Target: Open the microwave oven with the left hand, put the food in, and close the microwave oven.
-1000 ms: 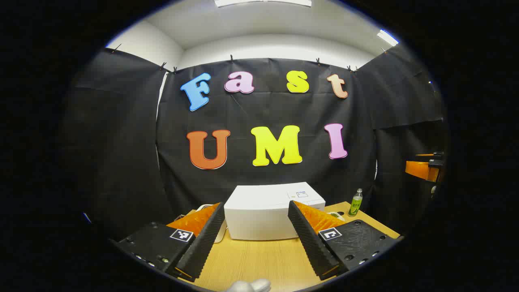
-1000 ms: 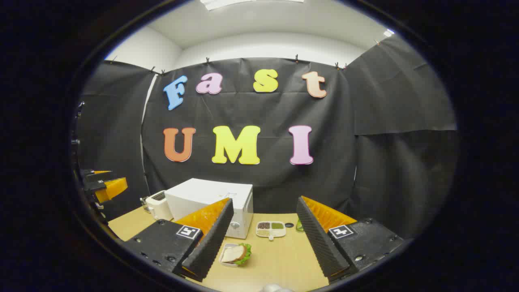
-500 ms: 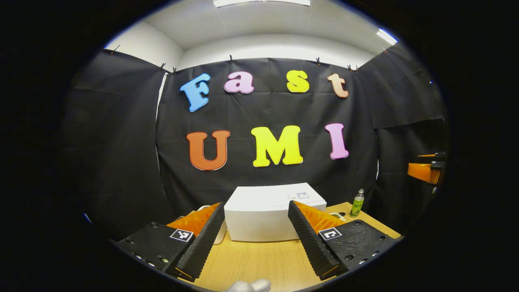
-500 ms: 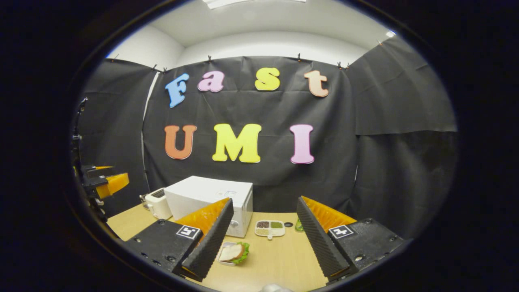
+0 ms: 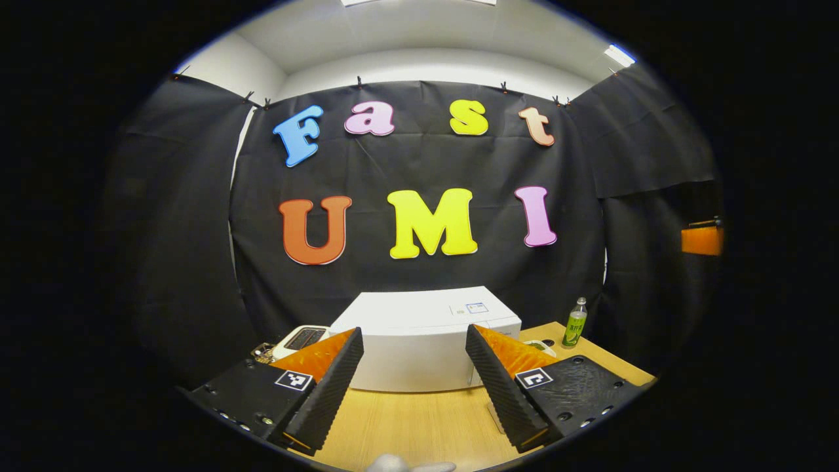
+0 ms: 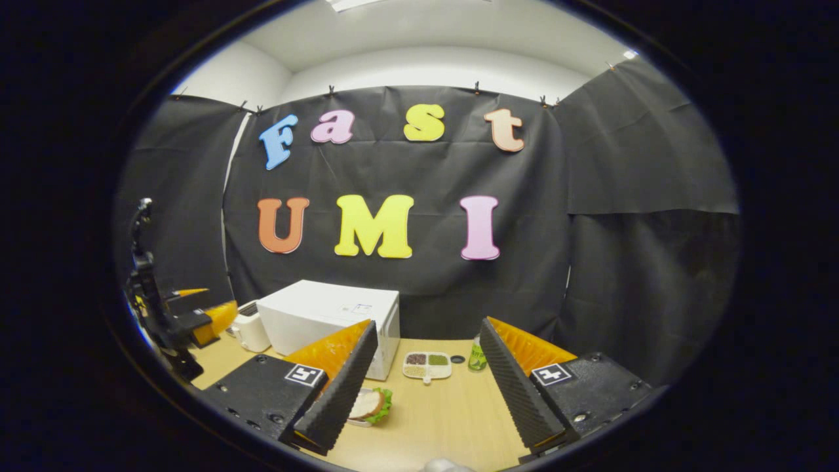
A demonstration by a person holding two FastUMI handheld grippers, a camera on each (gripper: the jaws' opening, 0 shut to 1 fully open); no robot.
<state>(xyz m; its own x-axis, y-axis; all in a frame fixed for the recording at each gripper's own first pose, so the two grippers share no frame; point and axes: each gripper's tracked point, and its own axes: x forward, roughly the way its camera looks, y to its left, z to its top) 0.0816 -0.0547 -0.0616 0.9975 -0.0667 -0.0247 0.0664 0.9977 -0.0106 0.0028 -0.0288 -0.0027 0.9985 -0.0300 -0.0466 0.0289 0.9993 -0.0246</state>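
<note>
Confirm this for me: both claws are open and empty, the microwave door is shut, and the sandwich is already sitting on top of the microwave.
One detail is wrong. The sandwich lies on the table in front of the microwave, not on top of it, as the right gripper view shows. The rest stands: the left claw and right claw are open and empty, and the microwave door is shut.
</note>
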